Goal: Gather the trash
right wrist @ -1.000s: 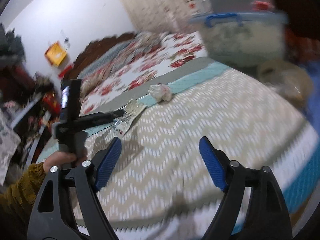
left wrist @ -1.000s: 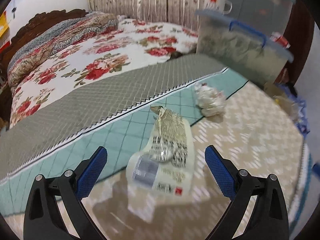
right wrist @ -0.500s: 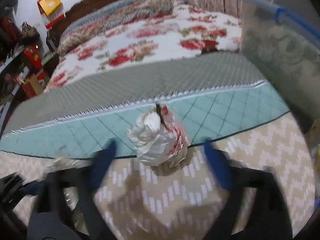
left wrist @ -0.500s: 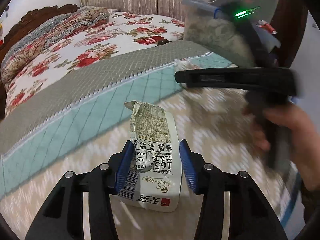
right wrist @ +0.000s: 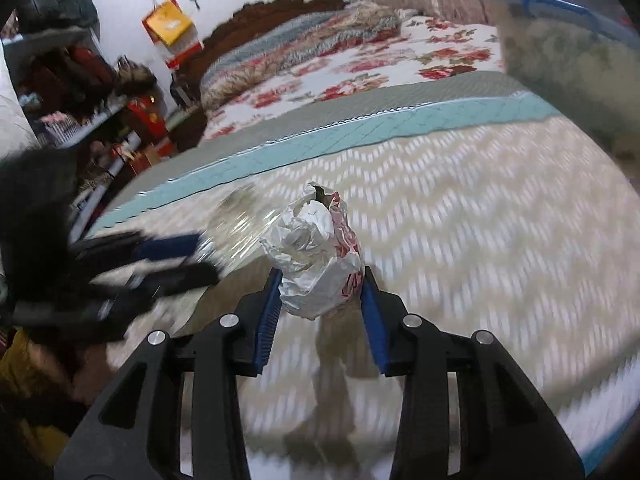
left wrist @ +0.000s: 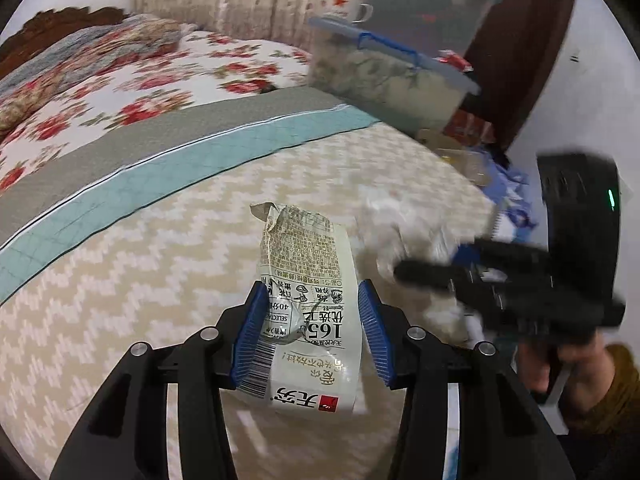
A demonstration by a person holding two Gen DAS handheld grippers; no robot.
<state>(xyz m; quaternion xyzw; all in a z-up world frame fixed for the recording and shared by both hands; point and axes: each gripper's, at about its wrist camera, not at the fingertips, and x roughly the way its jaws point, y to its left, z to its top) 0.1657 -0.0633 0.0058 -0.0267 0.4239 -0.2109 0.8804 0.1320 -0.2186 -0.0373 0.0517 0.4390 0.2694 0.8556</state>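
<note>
A flattened white snack wrapper (left wrist: 308,264) with black print and a barcode hangs just above the chevron bedspread (left wrist: 120,300). My left gripper (left wrist: 312,296) is shut on it, blue pads against both of its edges. A crumpled white plastic bag (right wrist: 316,248) with red print sits between the blue pads of my right gripper (right wrist: 320,280), which press on its sides. The jaws are closing on it, and it is lifted, with its shadow on the cover below. In the left wrist view the right gripper and its bag (left wrist: 400,232) are a blur at the right.
A clear storage box with a blue lid (left wrist: 384,80) stands at the bed's far right corner, a mug (left wrist: 348,6) on top. A floral quilt (left wrist: 140,80) covers the far half. Cluttered shelves (right wrist: 80,92) line the left wall. A sleeved hand (left wrist: 592,380) holds the right tool.
Both grippers went from wide open to shut: the left on the wrapper, the right on the crumpled bag. Both pieces left the teal band and now hang over the chevron area.
</note>
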